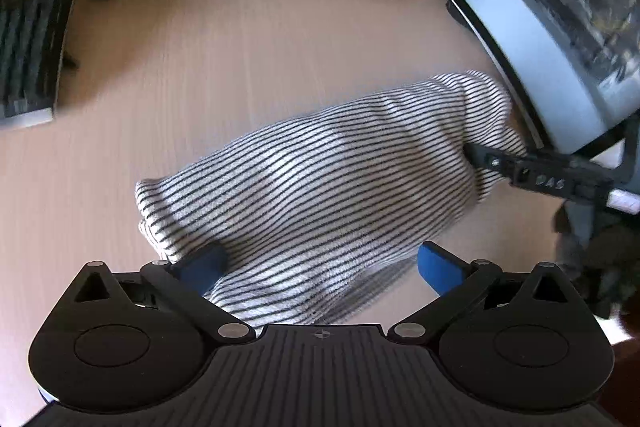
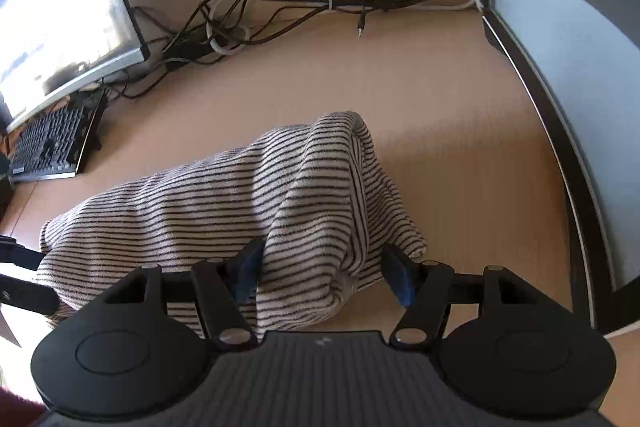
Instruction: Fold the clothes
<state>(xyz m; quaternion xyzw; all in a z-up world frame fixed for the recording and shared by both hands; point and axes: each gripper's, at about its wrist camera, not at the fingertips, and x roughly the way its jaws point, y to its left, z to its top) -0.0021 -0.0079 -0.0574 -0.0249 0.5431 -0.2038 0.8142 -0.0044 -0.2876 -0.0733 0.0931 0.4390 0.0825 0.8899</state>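
A black-and-white striped garment (image 1: 320, 187) lies bunched in a long roll on the wooden desk (image 1: 240, 47). My left gripper (image 1: 320, 267) stands open over its near end; the left blue pad (image 1: 204, 265) touches the cloth and the right blue pad (image 1: 438, 271) sits just off its edge. My right gripper (image 2: 323, 275) is open around a raised fold of the garment (image 2: 312, 195), with its right pad (image 2: 398, 281) clear of the fabric. In the left wrist view the right gripper's black finger (image 1: 520, 171) reaches into the garment's far end.
A monitor (image 2: 68, 7) and a keyboard (image 2: 56, 143) stand at the left. A second monitor (image 2: 580, 107) runs along the right. A tangle of cables (image 2: 320, 3) lies at the back of the desk (image 2: 460, 147).
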